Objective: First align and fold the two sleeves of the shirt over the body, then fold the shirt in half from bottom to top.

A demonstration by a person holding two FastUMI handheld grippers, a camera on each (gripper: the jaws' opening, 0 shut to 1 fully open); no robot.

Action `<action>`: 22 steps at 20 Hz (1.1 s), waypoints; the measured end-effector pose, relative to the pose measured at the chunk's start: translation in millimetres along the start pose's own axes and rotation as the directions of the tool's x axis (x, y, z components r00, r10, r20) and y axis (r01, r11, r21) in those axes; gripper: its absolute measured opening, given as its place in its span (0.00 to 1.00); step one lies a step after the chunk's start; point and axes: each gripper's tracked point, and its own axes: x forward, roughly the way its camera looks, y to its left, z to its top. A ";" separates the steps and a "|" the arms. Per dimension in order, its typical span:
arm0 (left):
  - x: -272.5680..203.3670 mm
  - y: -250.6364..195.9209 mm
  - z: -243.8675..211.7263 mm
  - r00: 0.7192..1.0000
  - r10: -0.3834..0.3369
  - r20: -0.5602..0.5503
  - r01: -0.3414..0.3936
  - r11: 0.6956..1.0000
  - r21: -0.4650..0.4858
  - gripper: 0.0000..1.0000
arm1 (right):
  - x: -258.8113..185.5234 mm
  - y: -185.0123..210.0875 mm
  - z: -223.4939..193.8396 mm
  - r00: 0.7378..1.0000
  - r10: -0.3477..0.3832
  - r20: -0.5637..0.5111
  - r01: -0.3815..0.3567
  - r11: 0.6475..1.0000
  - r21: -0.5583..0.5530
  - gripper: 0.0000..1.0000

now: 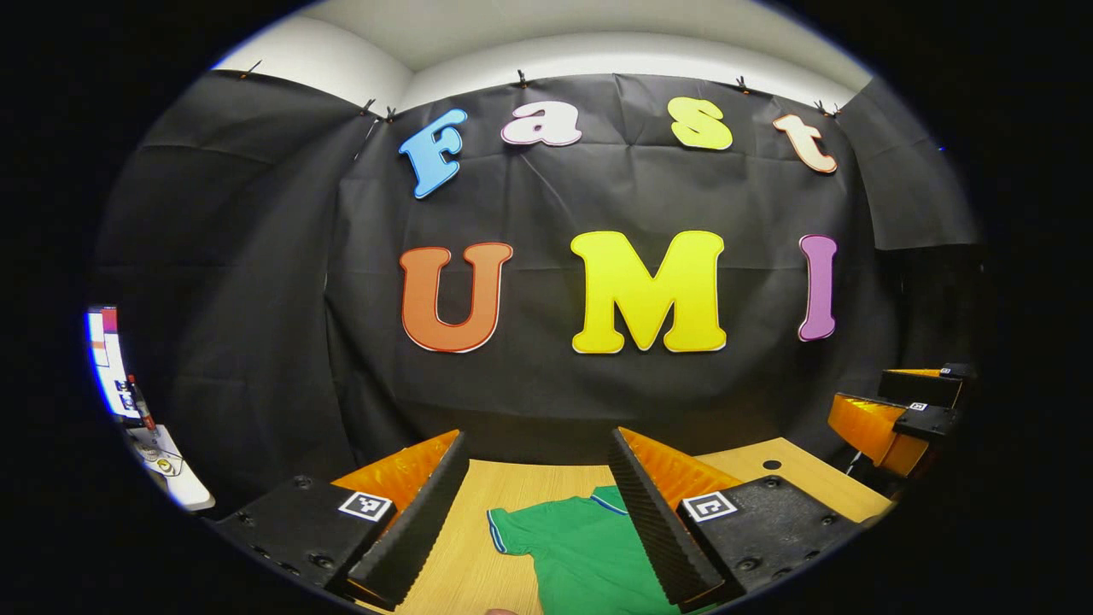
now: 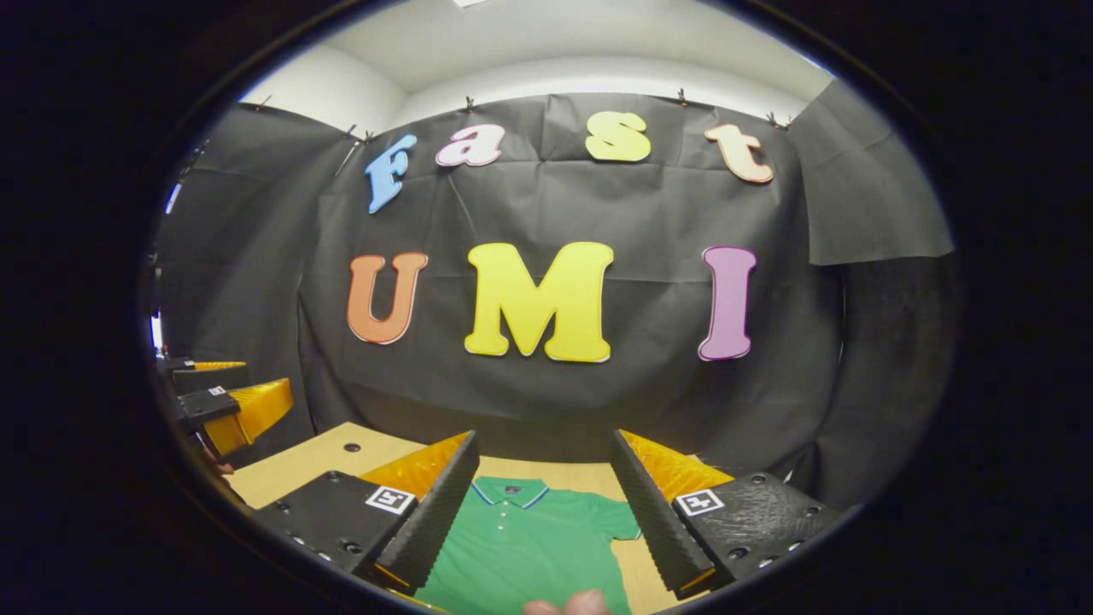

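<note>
Both tools [image 1: 538, 504] [image 2: 542, 504] gape wide above the flat green shirt [image 2: 529, 547], sleeves unfolded.

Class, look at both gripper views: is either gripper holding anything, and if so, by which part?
Nothing is held. The left gripper and right gripper are both open above the green shirt.

Perhaps no legible text anywhere.

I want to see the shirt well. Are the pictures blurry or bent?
Left gripper view: sharp, evenly lit, the table edge bowed by the fisheye lens. Right gripper view: the green shirt is crisp, with no glare; the wall cloth curves near the rim.
</note>
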 end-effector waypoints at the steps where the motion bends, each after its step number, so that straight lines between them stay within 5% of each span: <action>1: -1.6 -0.3 -0.2 1.000 0.002 0.005 -0.002 1.000 0.008 1.00 | -1.6 -2.3 0.2 1.000 -0.006 0.002 0.006 1.000 0.003 0.96; 22: -0.1 -14.1 -9.2 1.000 -0.021 -0.007 0.021 1.000 0.014 1.00 | -2.2 -32.9 -17.9 0.997 -0.056 -0.047 0.055 0.998 -0.012 0.95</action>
